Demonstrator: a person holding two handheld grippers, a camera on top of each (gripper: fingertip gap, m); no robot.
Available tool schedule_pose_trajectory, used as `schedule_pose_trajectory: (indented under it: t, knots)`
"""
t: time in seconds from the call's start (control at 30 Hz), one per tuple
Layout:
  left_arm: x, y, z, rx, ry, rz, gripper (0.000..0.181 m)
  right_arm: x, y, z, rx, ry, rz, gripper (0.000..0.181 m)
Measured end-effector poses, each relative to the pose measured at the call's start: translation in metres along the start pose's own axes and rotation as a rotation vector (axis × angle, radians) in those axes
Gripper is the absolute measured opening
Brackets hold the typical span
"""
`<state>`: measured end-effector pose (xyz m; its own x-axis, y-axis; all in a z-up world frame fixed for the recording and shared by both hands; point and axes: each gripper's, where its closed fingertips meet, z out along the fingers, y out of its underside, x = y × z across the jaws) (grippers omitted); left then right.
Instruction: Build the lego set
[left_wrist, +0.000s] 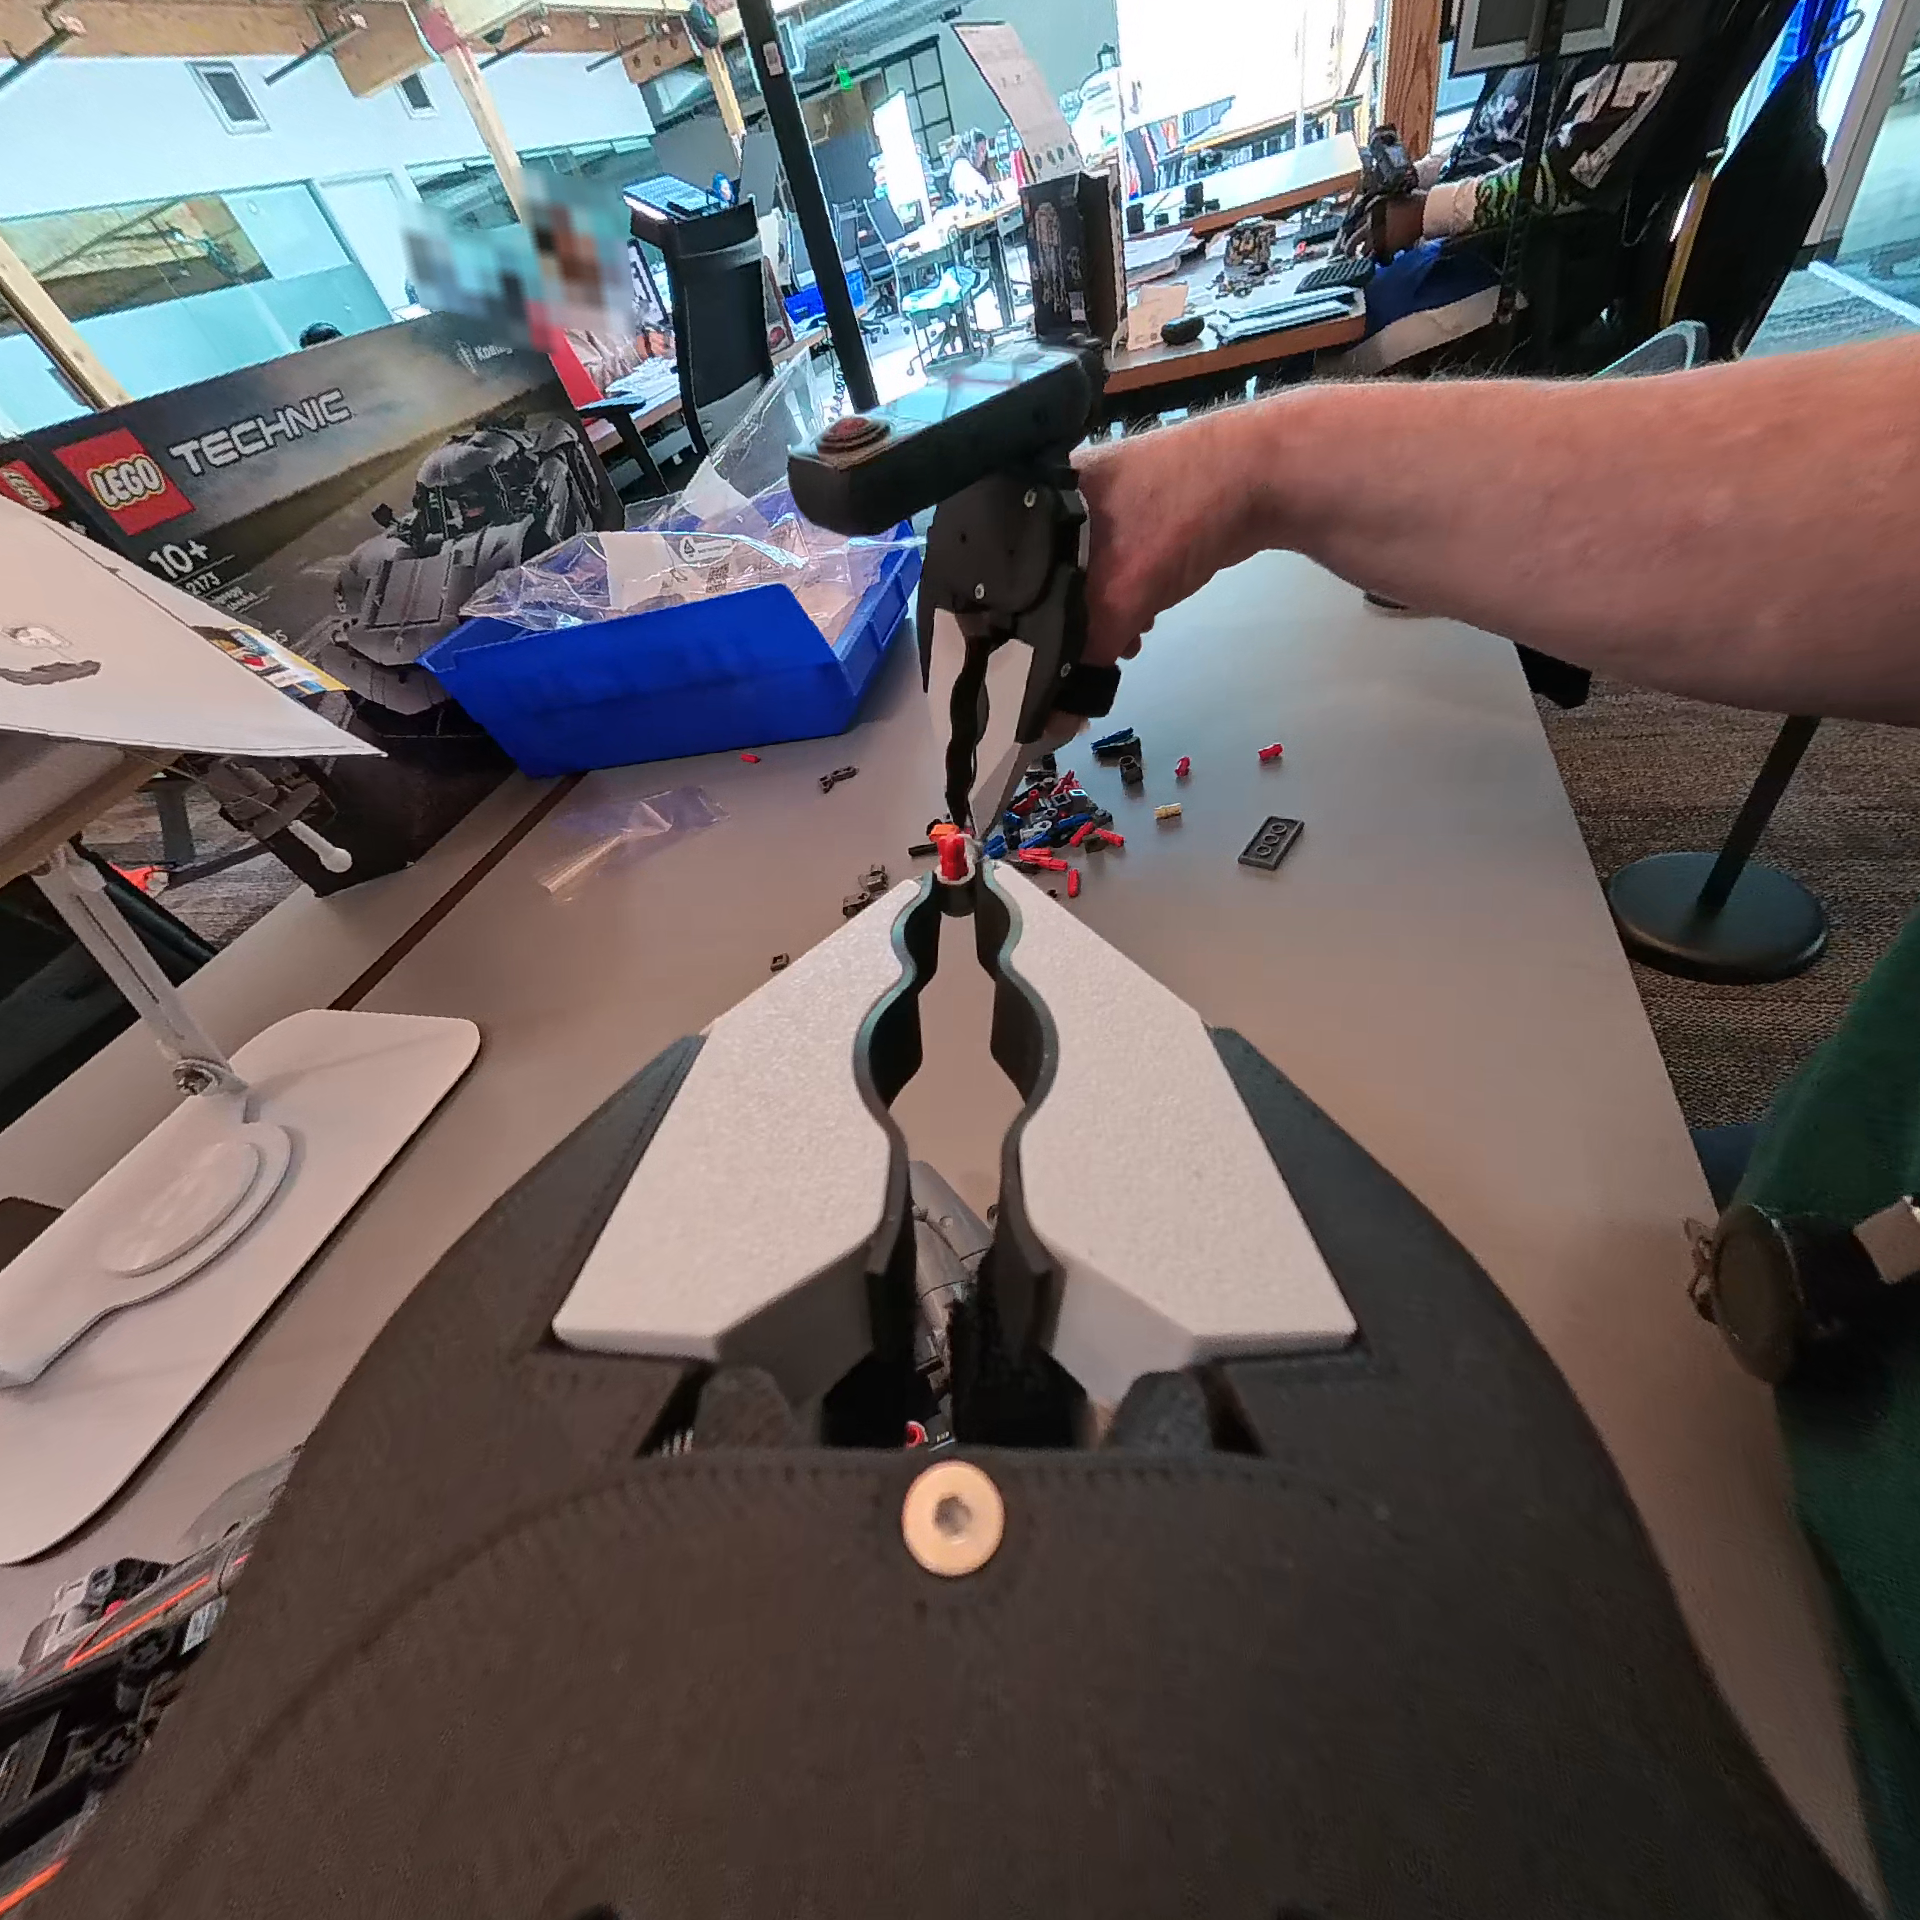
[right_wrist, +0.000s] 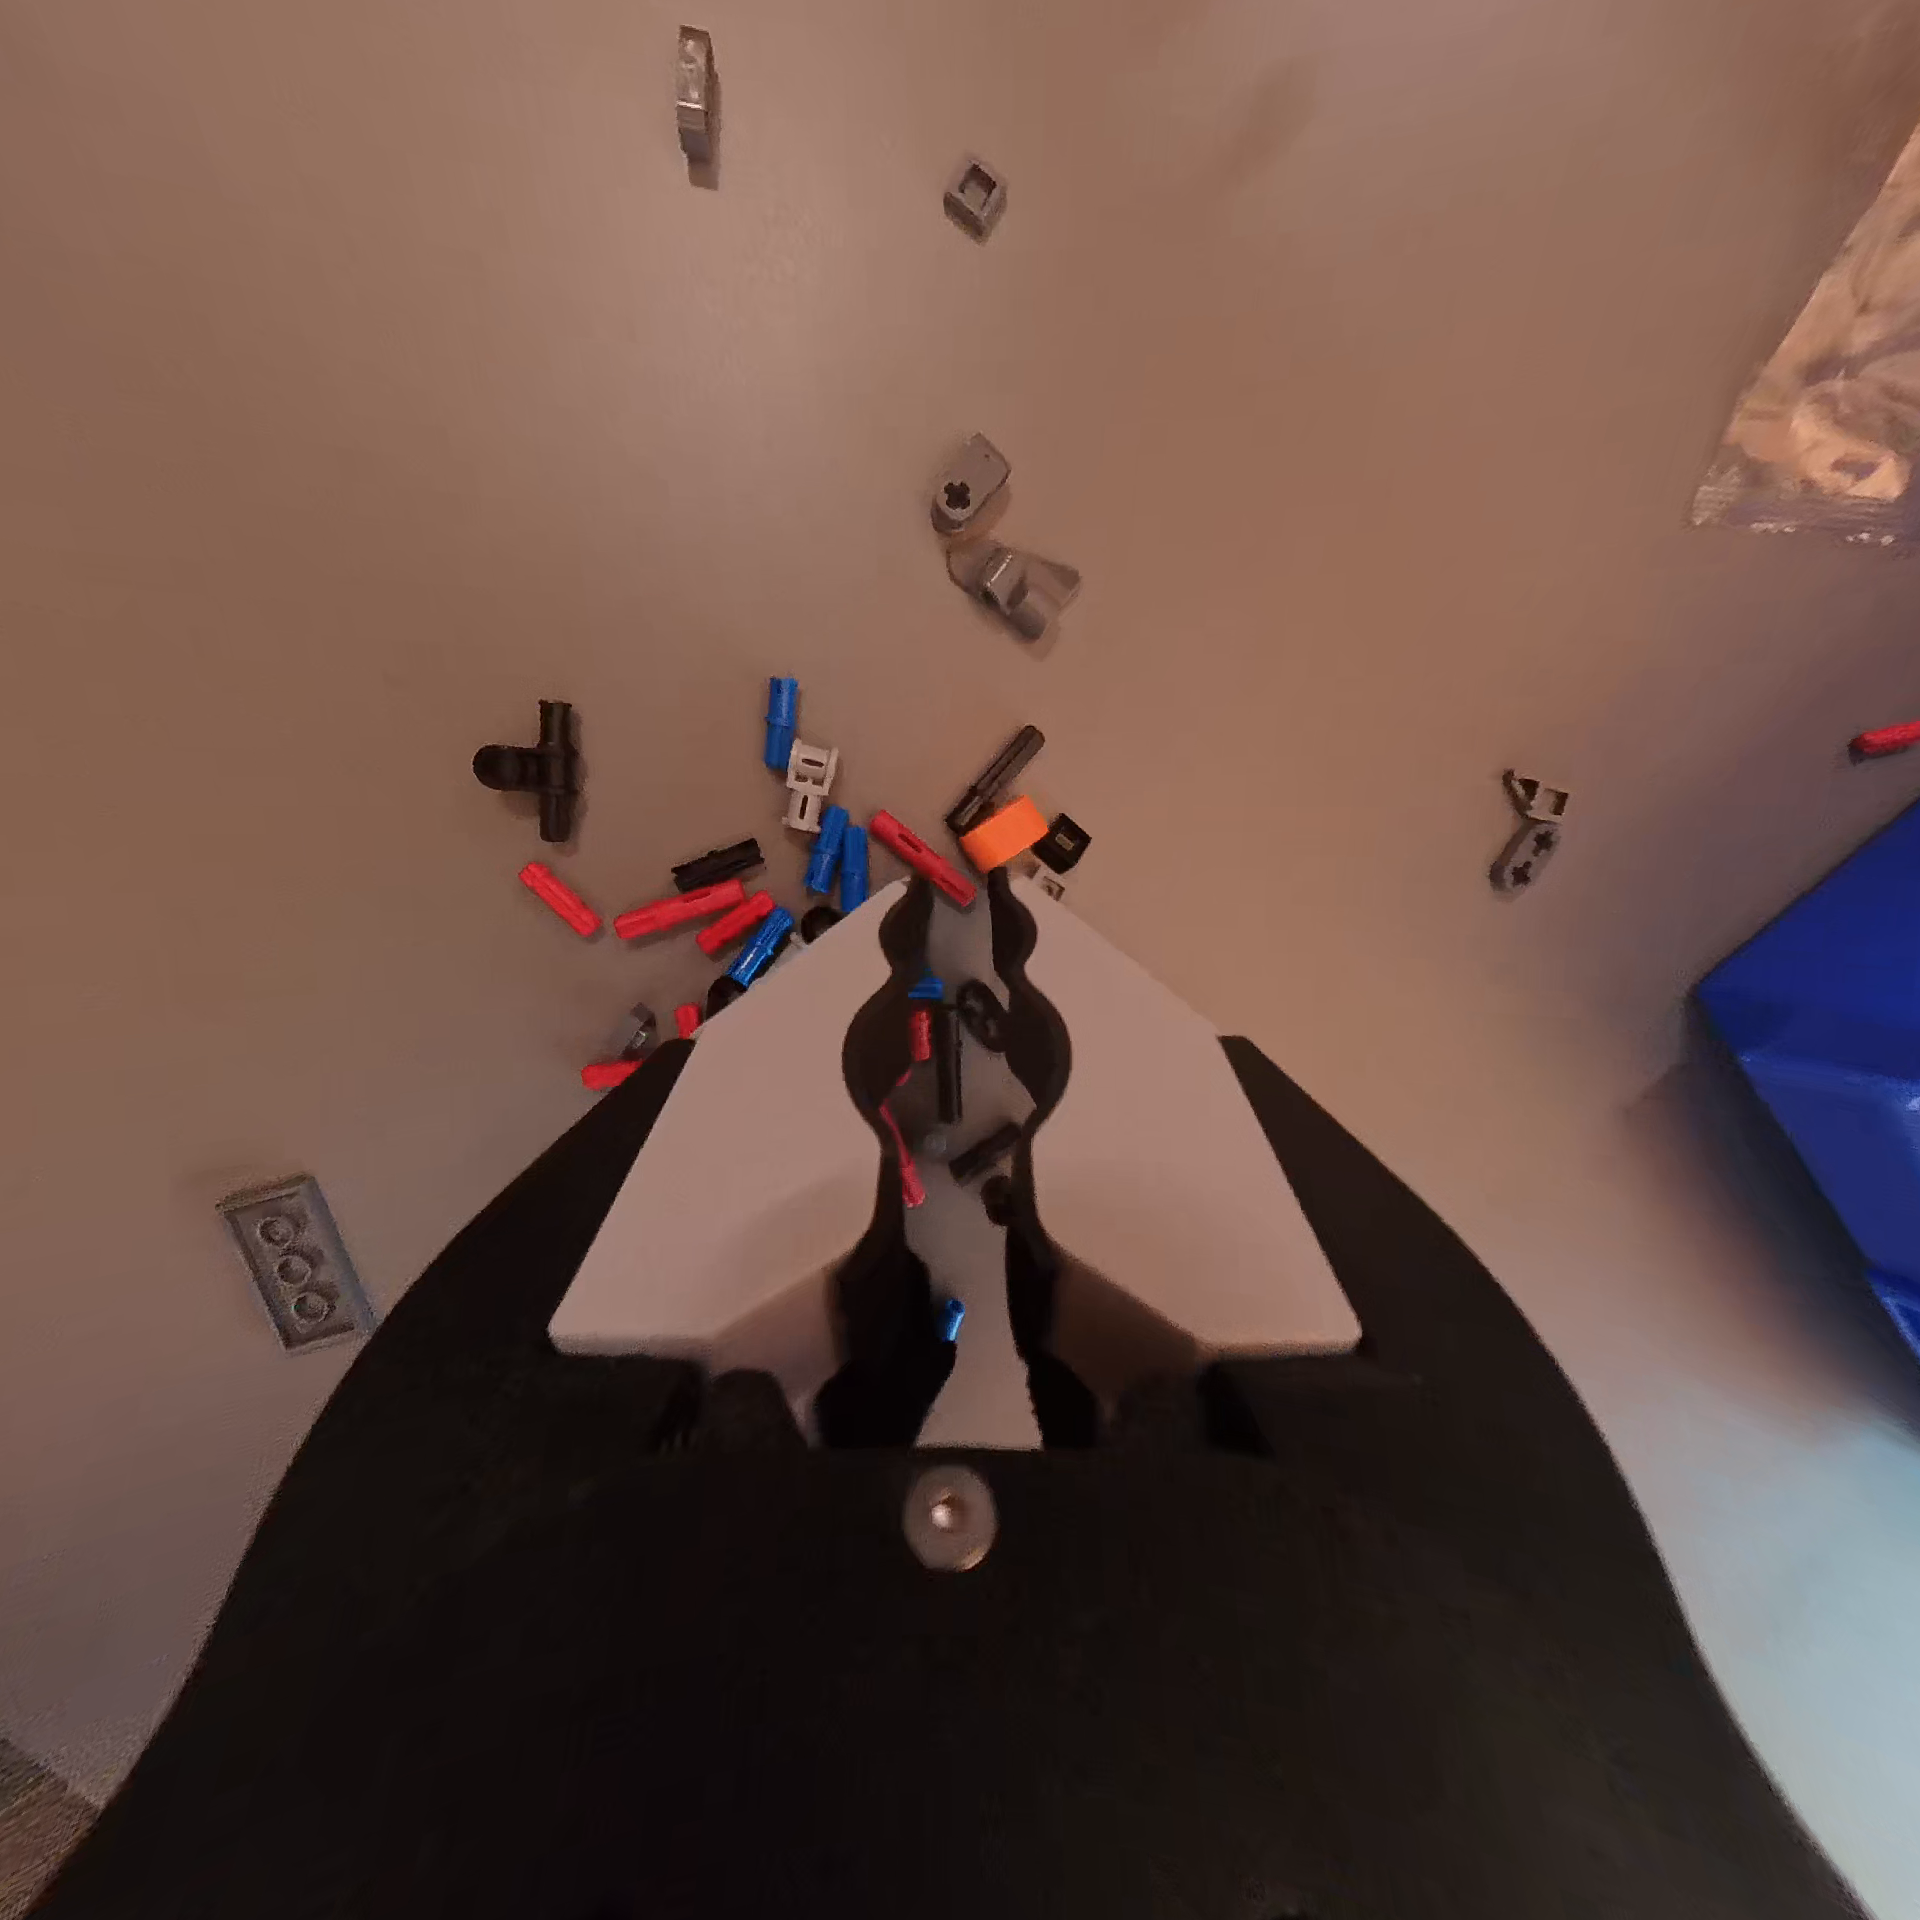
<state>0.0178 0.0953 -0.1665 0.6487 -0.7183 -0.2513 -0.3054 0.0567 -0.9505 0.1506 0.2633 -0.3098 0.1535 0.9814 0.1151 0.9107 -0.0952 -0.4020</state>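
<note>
My left gripper (left_wrist: 956, 883) is shut on a small light-grey piece with a red pin (left_wrist: 951, 857) standing out of it, held above the table. My right gripper (left_wrist: 971, 821), held in a hand, points down onto a pile of loose red, blue and black pins (left_wrist: 1049, 831). In the right wrist view its jaws (right_wrist: 951, 888) stand a narrow gap apart. A red pin (right_wrist: 920, 857) lies across the tips and an orange piece (right_wrist: 1000, 831) sits just beyond them. The pile (right_wrist: 748, 904) spreads to the left of the fingers.
A blue bin (left_wrist: 665, 665) with plastic bags, also in the right wrist view (right_wrist: 1829, 1091), and the set box (left_wrist: 343, 488) stand at the back left. A booklet stand (left_wrist: 208, 1174) is on the left. A dark grey plate (right_wrist: 291, 1262) and grey connectors (right_wrist: 971, 488) lie loose. The tips of one gripper are about 25 centimeters away from the tips of the other. The dark grey plate (right_wrist: 291, 1262) is about 15 centimeters from my right fingertips and 25 centimeters from my left. My left wrist view (left_wrist: 1271, 844) looks at it from another angle.
</note>
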Motion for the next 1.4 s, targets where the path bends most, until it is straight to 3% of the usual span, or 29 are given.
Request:
schedule_pose_trajectory:
  t: [0.03,0.23,0.6,0.87,1.0,1.07,1.23,1.4]
  knots:
    - [0.0,0.0,0.0,-0.002,-0.001,0.0,0.003,-0.001,-0.002,0.001,0.008,-0.01,-0.001,0.011]
    - [-0.001,0.002,0.0,-0.004,-0.004,-0.002,0.003,-0.006,-0.003,0.002,0.0,-0.067,-0.004,0.001]
    - [-0.002,0.003,0.0,-0.011,-0.006,0.001,0.003,-0.015,-0.012,0.003,0.051,-0.078,0.0,0.01]
    - [-0.004,0.005,0.0,-0.012,-0.013,-0.005,0.003,-0.019,-0.011,0.003,0.07,-0.1,0.008,0.003]
    - [-0.004,0.002,0.0,0.01,0.006,-0.037,0.003,-0.02,-0.011,0.002,0.096,-0.094,0.041,0.012]
    - [-0.005,0.001,-0.001,0.027,0.018,-0.066,0.003,-0.02,-0.01,0.002,0.101,-0.089,0.039,0.003]
    - [-0.011,-0.004,-0.007,0.098,0.057,-0.175,0.003,-0.019,-0.009,0.002,0.1,-0.074,0.057,0.003]
    - [-0.014,-0.008,-0.009,0.145,0.086,-0.241,0.003,-0.026,-0.028,-0.023,0.212,-0.037,0.045,0.002]
